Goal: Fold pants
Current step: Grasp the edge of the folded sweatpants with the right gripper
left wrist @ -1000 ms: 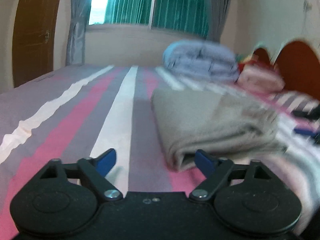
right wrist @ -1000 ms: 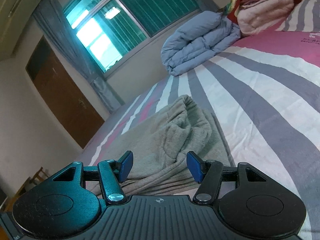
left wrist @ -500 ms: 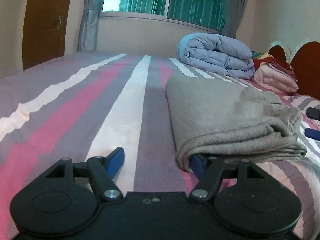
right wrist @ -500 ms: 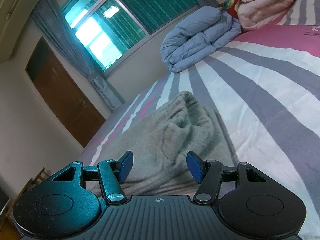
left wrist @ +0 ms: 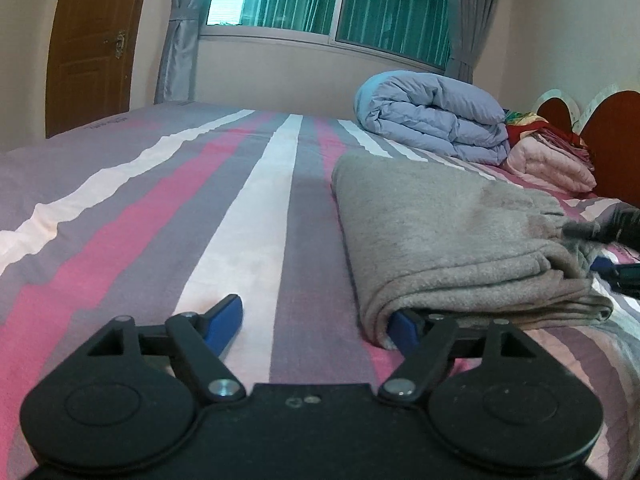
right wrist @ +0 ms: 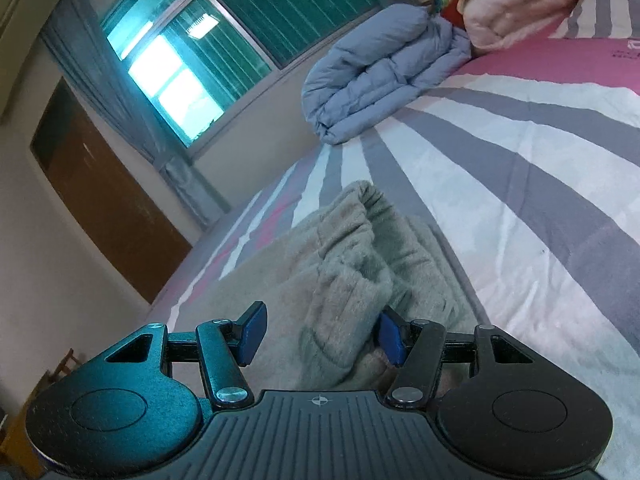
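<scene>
While both sets of fingers stand wide and grip nothing, the left gripper [left wrist: 314, 322] sits low on the pink, grey and white striped bedsheet [left wrist: 248, 216], one blue fingertip tucked under the near corner of the folded grey fleece pants [left wrist: 452, 232]. At the opposite end, the right gripper [right wrist: 318, 330] straddles their bunched waistband. Folding looks mostly done; perhaps one last fold or tidying remains. Beyond lies a rolled lavender quilt [left wrist: 436, 118].

You have the grey fleece pants [left wrist: 440, 232] folded into a thick flat stack on the striped bed [left wrist: 160, 208], rounded fold edge nearest, gathered waistband [right wrist: 360, 216] bunched at what seems the far end.
</scene>
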### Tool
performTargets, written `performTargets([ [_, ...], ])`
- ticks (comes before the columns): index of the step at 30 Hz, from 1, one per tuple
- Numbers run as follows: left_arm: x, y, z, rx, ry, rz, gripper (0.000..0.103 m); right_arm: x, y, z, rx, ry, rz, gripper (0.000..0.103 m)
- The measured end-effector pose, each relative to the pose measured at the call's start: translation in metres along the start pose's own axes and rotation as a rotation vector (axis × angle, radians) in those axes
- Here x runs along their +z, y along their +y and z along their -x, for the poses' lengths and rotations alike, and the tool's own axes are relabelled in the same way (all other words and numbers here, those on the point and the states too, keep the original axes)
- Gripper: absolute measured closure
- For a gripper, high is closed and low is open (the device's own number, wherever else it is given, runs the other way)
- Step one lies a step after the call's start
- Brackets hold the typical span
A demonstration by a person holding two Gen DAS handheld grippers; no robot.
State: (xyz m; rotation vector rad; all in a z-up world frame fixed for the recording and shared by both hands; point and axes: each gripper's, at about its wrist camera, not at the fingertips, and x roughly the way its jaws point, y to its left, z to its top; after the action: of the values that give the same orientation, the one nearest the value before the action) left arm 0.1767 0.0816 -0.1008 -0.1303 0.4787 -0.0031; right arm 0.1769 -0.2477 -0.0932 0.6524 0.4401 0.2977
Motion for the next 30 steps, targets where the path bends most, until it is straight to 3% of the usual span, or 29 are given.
performTargets([
  [1,0.001,0.000,0.001,0.006,-0.007,0.006,0.032,0.000,0.000,-0.004,-0.002,0.025,0.008,0.083],
  [2,0.001,0.000,0.003,0.009,-0.019,0.016,0.032,0.001,-0.001,-0.006,-0.004,0.044,0.015,0.083],
  [6,0.000,-0.006,0.011,0.023,-0.068,-0.018,0.031,0.008,0.006,0.026,0.034,-0.118,0.073,0.085],
  [8,0.001,-0.003,0.005,0.019,-0.024,0.009,0.028,0.006,-0.012,0.006,-0.038,-0.006,0.002,0.084],
  [10,0.002,0.001,0.003,0.017,-0.010,0.026,0.025,0.007,-0.026,0.001,-0.007,0.029,-0.075,0.084],
  [14,0.001,0.000,0.004,0.025,-0.003,0.005,0.025,0.009,-0.013,0.019,0.031,-0.013,-0.015,0.066],
  [18,0.000,0.000,0.004,0.029,-0.005,0.005,0.023,0.012,-0.028,0.045,0.043,-0.066,-0.132,0.060],
  [20,0.000,0.001,0.005,0.032,-0.003,0.005,0.023,0.012,-0.037,0.043,0.047,-0.031,-0.209,0.038],
  [21,0.001,0.000,0.005,0.032,-0.004,0.005,0.023,0.014,-0.040,0.044,0.072,-0.019,-0.241,0.035],
  [23,0.001,0.001,0.006,0.030,-0.003,0.002,0.023,0.014,-0.042,0.037,0.097,-0.007,-0.261,0.034],
  [26,0.002,0.002,0.006,0.024,-0.002,0.002,0.023,0.010,-0.040,0.018,0.048,0.068,-0.271,0.035],
  [30,0.004,0.001,0.003,0.026,0.002,-0.002,0.022,0.005,-0.035,0.005,0.027,0.094,-0.218,0.035],
])
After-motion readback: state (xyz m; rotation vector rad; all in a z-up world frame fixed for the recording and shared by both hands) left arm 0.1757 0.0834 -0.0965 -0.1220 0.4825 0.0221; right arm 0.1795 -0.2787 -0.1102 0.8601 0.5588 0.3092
